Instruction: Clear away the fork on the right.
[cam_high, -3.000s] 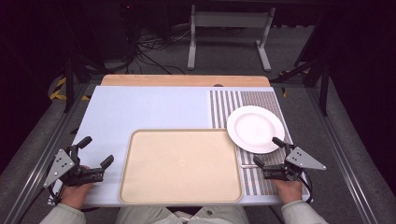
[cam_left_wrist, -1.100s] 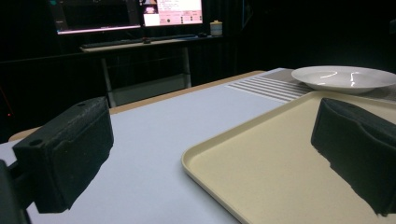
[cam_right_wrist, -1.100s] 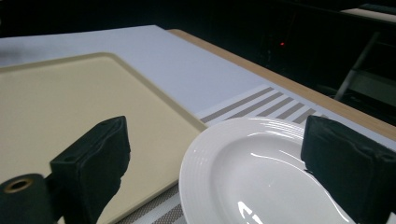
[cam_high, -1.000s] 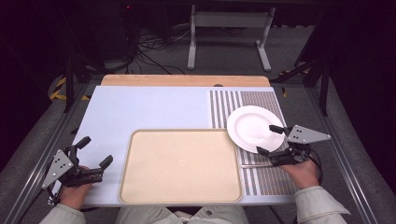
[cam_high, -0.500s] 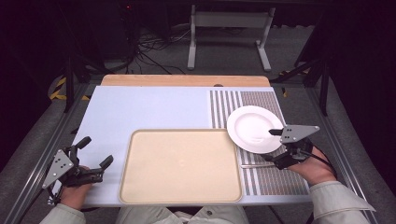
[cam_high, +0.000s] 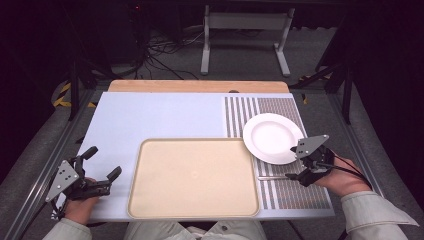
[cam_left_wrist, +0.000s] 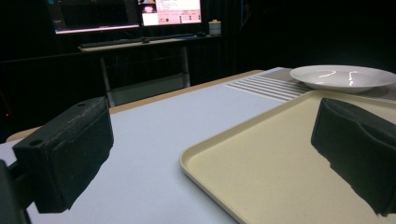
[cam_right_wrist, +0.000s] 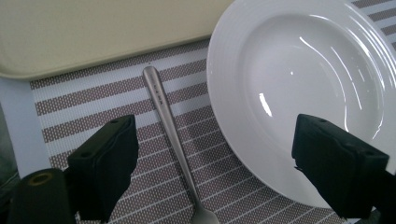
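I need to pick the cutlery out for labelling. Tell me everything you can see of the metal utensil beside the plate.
The metal utensil is a slim, silvery piece with a long straight handle bearing small engraved lettering. It lies flat on the striped mat, between the tray and the white plate, touching neither. Its head is cut off from view. The right gripper straddles it with jaws open.

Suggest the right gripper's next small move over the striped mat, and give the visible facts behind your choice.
Probably lower the right gripper and close on the metal utensil. Its jaws, just closing a little, are open astride the handle, which lies flat on the striped mat between the tray and the white plate, not yet gripped.
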